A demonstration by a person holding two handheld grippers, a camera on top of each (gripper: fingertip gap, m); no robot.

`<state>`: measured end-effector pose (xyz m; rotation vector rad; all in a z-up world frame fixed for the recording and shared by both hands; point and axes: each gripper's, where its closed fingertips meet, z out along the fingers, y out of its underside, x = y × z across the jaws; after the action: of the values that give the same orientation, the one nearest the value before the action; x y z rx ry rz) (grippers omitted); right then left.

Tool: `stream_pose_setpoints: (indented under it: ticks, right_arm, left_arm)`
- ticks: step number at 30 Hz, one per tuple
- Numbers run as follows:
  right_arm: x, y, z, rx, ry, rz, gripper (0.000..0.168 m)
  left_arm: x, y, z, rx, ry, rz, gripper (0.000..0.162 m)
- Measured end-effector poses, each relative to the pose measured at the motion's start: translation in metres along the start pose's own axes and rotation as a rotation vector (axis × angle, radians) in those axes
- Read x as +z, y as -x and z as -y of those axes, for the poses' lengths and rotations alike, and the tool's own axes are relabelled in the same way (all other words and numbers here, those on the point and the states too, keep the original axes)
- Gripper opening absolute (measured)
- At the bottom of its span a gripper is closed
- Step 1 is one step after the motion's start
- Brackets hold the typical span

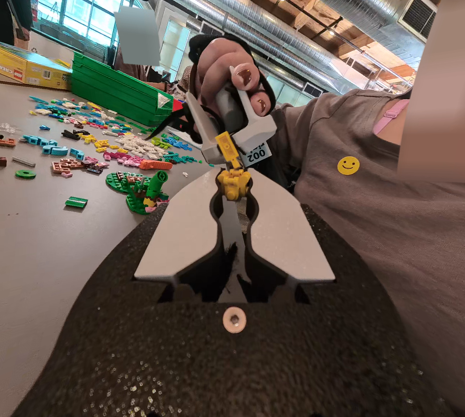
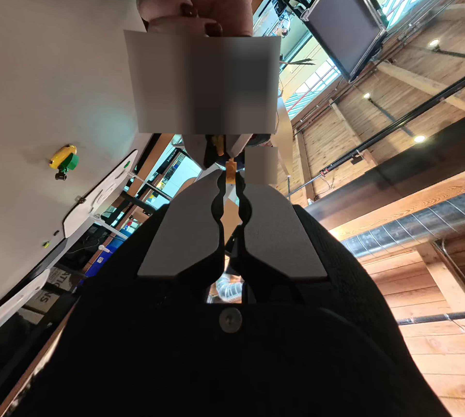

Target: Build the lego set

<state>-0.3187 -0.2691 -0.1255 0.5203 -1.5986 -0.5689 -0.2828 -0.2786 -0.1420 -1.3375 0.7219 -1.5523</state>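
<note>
My left gripper (image 1: 232, 184) is shut on a small yellow lego assembly (image 1: 232, 183) held in the air above the table. The right gripper (image 1: 221, 150) comes in from above in the left wrist view, shut on a thin yellow plate piece (image 1: 227, 149) whose lower tip meets the top of the assembly. In the right wrist view my right gripper (image 2: 230, 178) is shut on the same yellow plate piece (image 2: 230, 172), and the left gripper's fingertips (image 2: 214, 148) face it just beyond. A half-built green lego model (image 1: 141, 188) stands on the table to the left.
Several loose lego pieces (image 1: 105, 138) lie spread over the grey table (image 1: 50, 253). A stack of green bins (image 1: 113, 90) and a yellow lego box (image 1: 32, 67) stand at the back left. A small yellow and green build (image 2: 64, 159) sits on the table. A person's torso is close on the right. Both grippers' tips are close together, under 4 cm apart.
</note>
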Motion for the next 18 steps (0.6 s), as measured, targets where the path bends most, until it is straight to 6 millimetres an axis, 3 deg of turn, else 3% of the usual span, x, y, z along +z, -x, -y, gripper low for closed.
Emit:
stream_pose_setpoints:
  ticks: [18]
  right_arm:
    - [0.0024,0.0055,0.0016,-0.169,-0.039,0.046,0.005]
  left_arm:
    - [-0.0011,0.0071,-0.0008,-0.005,0.005,0.034,0.013]
